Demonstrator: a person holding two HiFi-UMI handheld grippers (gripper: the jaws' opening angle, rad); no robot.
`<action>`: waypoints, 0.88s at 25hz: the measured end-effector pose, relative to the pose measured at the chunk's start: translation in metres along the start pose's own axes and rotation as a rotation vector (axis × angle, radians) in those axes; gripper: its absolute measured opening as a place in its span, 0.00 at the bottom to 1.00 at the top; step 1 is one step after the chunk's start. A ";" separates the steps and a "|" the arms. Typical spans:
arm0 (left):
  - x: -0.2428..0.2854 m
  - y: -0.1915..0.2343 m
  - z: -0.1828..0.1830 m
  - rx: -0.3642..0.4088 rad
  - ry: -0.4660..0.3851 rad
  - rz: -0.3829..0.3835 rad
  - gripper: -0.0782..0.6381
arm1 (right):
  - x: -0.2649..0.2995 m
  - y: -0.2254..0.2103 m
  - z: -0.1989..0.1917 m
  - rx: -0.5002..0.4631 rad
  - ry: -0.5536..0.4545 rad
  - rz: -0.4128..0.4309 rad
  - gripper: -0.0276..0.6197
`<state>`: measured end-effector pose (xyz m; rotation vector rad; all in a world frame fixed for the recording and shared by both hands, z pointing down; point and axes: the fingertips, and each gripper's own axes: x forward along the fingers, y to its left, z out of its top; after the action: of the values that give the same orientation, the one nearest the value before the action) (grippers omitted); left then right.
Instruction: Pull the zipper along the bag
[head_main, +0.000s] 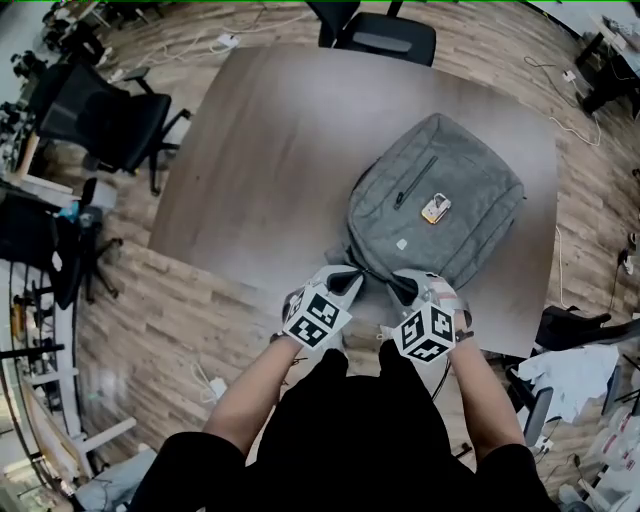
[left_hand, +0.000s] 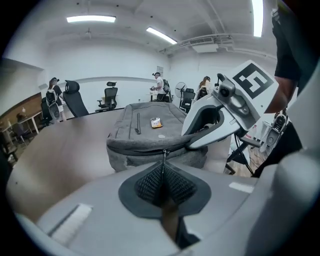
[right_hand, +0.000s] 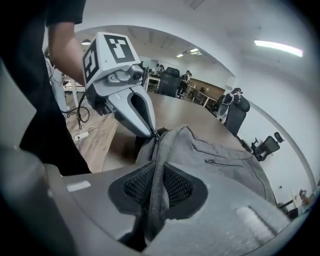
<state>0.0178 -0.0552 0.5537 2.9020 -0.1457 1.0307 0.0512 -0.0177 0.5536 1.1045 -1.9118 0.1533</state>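
The brown tabletop (head_main: 270, 150) fills most of the head view, with a black office chair (head_main: 110, 125) standing off its far left side. My grey backpack (head_main: 450, 200) lies flat on the right half of the tabletop. Its near end reaches the near edge, right in front of me and between my two hands.

My left gripper (head_main: 348, 278) sits at the near left corner of the backpack and my right gripper (head_main: 402, 287) just beside it to the right. The two are close together but do not touch.

The right jaws are clamped on a fold of the backpack's grey fabric. In the right gripper view the cloth runs up between the two black pads and is pinched there, lifted a little off the tabletop.

The left jaws are pressed nearly together on the zipper pull (left_hand: 164, 154). In the left gripper view the thin metal tab hangs from the seam at the near end of the backpack and disappears between the pads.

On the backpack's upper face there is a dark pocket zipper (head_main: 417, 180), and just to its right lies a small yellow-and-white tag (head_main: 435, 208).
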 end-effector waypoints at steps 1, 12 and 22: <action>-0.001 0.001 -0.001 0.003 0.002 -0.003 0.15 | -0.001 0.002 -0.002 -0.023 -0.002 0.008 0.13; 0.005 -0.009 -0.005 0.013 0.009 -0.104 0.15 | -0.025 0.014 -0.036 -0.320 -0.089 0.054 0.13; 0.014 0.005 -0.005 0.042 0.036 -0.124 0.16 | -0.054 0.012 -0.074 -0.338 -0.114 0.129 0.13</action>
<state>0.0246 -0.0605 0.5668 2.8846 0.0581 1.0769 0.1003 0.0604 0.5612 0.7781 -2.0195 -0.1613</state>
